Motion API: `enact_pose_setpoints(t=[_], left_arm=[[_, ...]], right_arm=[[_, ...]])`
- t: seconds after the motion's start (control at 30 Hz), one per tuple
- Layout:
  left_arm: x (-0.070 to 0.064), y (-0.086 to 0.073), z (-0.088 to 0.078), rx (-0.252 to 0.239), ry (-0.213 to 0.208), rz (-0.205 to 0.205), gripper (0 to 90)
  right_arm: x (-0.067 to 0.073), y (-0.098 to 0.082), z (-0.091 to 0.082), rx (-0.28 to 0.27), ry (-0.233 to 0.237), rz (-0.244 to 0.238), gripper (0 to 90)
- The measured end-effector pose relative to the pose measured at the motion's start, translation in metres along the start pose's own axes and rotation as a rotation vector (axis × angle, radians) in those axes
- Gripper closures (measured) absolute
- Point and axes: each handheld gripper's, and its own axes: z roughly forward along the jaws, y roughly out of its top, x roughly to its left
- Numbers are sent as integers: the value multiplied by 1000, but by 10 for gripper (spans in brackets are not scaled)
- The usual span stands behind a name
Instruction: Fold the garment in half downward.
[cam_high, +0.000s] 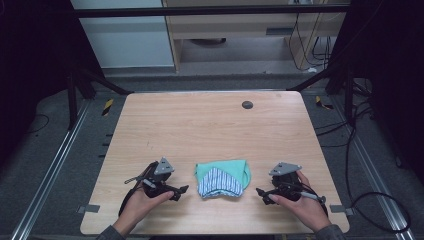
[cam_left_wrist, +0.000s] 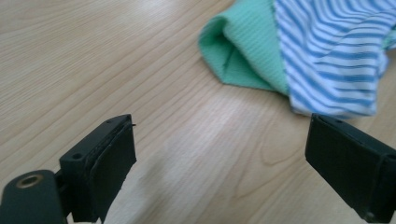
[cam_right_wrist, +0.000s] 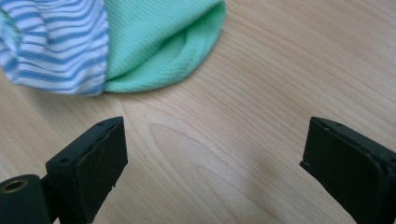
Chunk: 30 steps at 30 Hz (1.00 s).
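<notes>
While both grippers gape, folded cloth (cam_high: 222, 179) lies between, beyond fingers (cam_left_wrist: 100, 168)

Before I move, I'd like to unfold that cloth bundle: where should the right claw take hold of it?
Probably the rounded green fold of the cloth bundle, on the side facing the right claw. It bulges off the table with a hollow inside, so one open jaw could slip under it. Come in low from the bundle's right. The striped layer lies flatter and is harder to pinch.

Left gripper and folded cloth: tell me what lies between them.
Only bare wooden table between left gripper and cloth, as the left gripper view shows.
</notes>
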Motion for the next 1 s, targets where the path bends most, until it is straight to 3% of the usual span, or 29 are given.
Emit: enact_pose_setpoints(t=[0.37,0.5,0.6,0.7,0.8,0.83,0.9,1.0], left_arm=[[30,-15,-5,49,70,-25,49],[45,-18,-6,55,130,-34,49],[58,-21,-5,43,127,-104,49],[71,-23,-3,38,176,-142,51],[82,-22,-1,6,197,-212,57],[83,-21,-1,-3,203,-222,59],[84,-18,0,-2,219,-197,55],[89,-16,3,-17,225,-224,54]], right_arm=[[-22,-8,6,13,9,77,65],[-28,-8,8,13,-5,76,68],[-32,-7,11,13,-19,82,68],[-39,-3,14,5,-38,98,67],[-48,3,19,-4,-67,136,67],[-50,4,21,-8,-76,145,67],[-53,8,25,-18,-89,170,68],[-58,11,33,-45,-109,199,69]])
